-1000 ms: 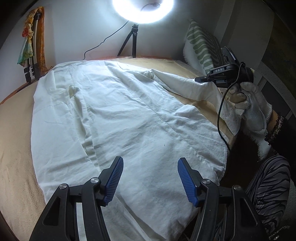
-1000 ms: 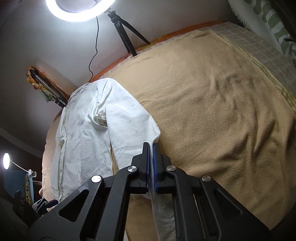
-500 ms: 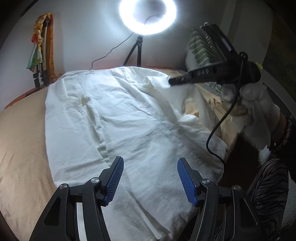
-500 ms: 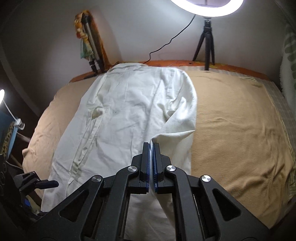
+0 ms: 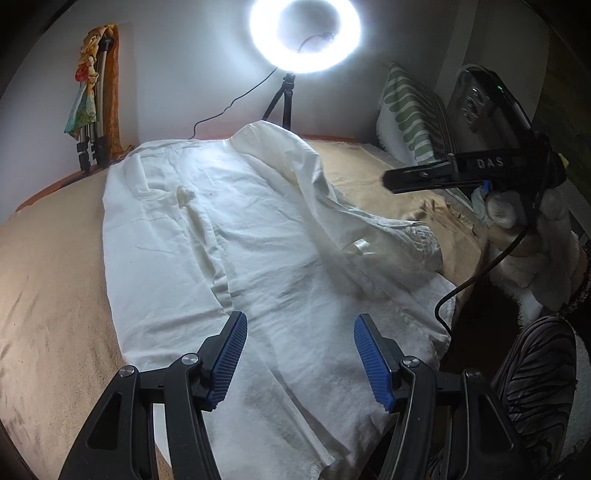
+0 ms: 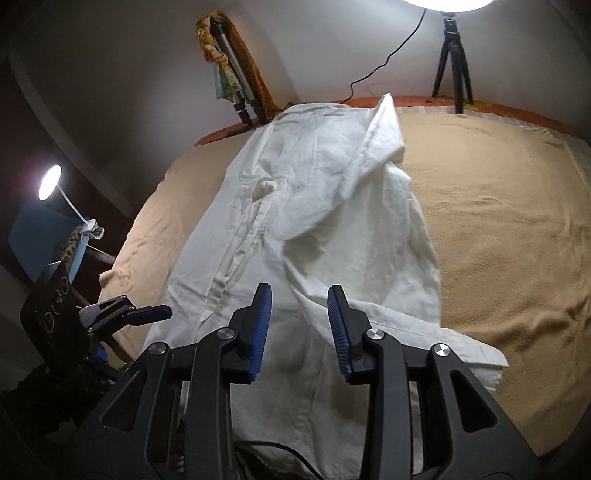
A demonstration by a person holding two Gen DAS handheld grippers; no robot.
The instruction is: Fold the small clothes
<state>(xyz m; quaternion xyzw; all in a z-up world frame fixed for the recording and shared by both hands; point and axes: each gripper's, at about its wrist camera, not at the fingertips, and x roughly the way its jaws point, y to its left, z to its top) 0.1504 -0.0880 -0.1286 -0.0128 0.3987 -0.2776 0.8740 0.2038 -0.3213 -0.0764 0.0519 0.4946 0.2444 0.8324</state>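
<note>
A white button shirt (image 5: 229, 243) lies spread lengthwise on the tan bed cover (image 5: 44, 280); it also shows in the right wrist view (image 6: 314, 206). Its right sleeve (image 6: 373, 162) lies folded over the body, with the cuff (image 5: 417, 240) near the bed's right edge. My left gripper (image 5: 299, 354) is open and empty above the shirt's hem. My right gripper (image 6: 299, 325) is open and empty above the lower shirt; in the left wrist view it (image 5: 436, 177) hovers at the right, clear of the cloth.
A ring light on a tripod (image 5: 304, 33) stands at the head of the bed. A striped pillow (image 5: 413, 118) leans at the right. A folded tripod with a scarf (image 5: 92, 110) stands at the left. A desk lamp (image 6: 50, 177) is beyond the left edge.
My right gripper has opened and let go of the sleeve, which now lies across the shirt's body. The right gripper has drawn back to the right. The left gripper stays open.
</note>
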